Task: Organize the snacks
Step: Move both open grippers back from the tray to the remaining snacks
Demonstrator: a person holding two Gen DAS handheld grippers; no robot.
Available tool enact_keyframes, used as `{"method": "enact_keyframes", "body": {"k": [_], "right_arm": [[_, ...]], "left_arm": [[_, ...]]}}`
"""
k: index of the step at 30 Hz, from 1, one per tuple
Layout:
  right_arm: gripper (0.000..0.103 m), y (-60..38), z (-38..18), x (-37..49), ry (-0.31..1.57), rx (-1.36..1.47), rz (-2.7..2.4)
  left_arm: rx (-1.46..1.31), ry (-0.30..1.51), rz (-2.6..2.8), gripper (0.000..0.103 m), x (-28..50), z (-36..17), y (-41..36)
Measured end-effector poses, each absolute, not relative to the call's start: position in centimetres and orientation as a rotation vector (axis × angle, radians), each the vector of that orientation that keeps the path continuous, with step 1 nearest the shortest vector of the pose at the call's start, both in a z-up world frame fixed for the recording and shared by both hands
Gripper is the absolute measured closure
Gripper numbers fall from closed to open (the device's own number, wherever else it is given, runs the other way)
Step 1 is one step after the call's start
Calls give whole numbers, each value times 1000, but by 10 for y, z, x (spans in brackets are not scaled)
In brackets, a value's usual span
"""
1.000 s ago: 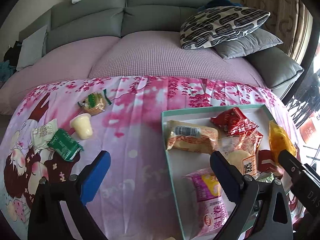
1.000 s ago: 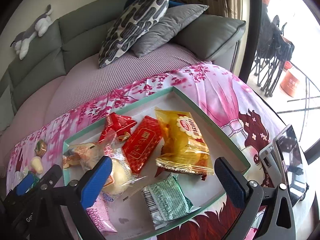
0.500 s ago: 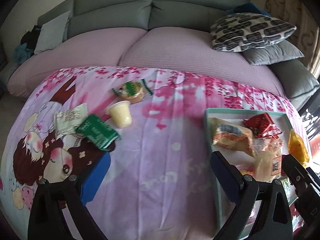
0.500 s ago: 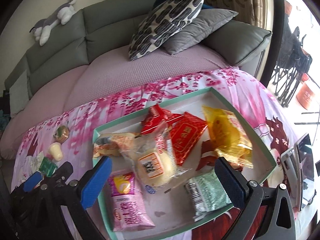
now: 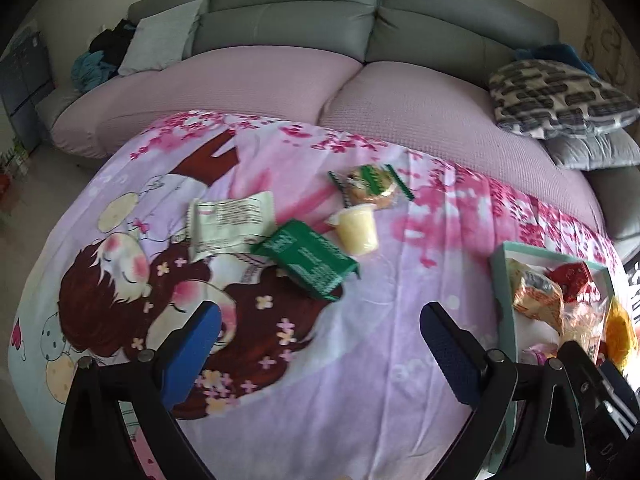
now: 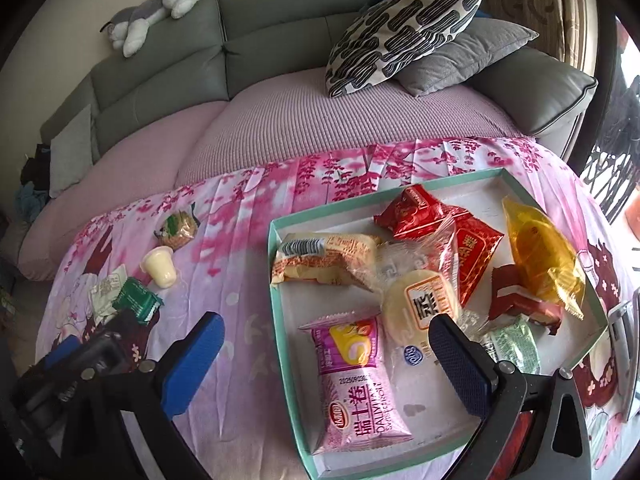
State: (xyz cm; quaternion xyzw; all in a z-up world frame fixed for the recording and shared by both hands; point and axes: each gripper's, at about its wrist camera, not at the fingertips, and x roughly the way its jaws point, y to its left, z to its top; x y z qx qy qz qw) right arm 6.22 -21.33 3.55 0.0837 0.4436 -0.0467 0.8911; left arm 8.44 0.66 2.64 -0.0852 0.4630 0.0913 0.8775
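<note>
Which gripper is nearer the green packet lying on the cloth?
Left. The left gripper hangs open just short of the green packet; the right gripper is off to its right, by the tray.

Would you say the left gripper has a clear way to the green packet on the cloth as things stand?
Probably yes. The left gripper is open and holds nothing, and only bare cloth lies between it and the green packet. The jelly cup sits close beside the packet.

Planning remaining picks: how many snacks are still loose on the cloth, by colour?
Green packet: 1
White packet: 1
Yellow jelly cup: 1
Green-labelled cake in clear wrap: 1
Total: 4 outside the tray
</note>
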Motion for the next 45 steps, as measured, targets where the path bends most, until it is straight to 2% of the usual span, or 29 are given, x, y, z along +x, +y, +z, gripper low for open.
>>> {"method": "enact_keyframes", "body": {"k": [7, 24, 45], "right_arm": [[0, -193, 39, 62, 888, 163, -69], [0, -113, 20, 76, 893, 90, 83], [0, -45, -6, 125, 854, 14, 132]], "left_arm": [[-187, 952, 207, 3, 83, 31, 40], [-298, 1019, 293, 3, 95, 0, 110], [-325, 976, 225, 3, 150, -11, 143]]}}
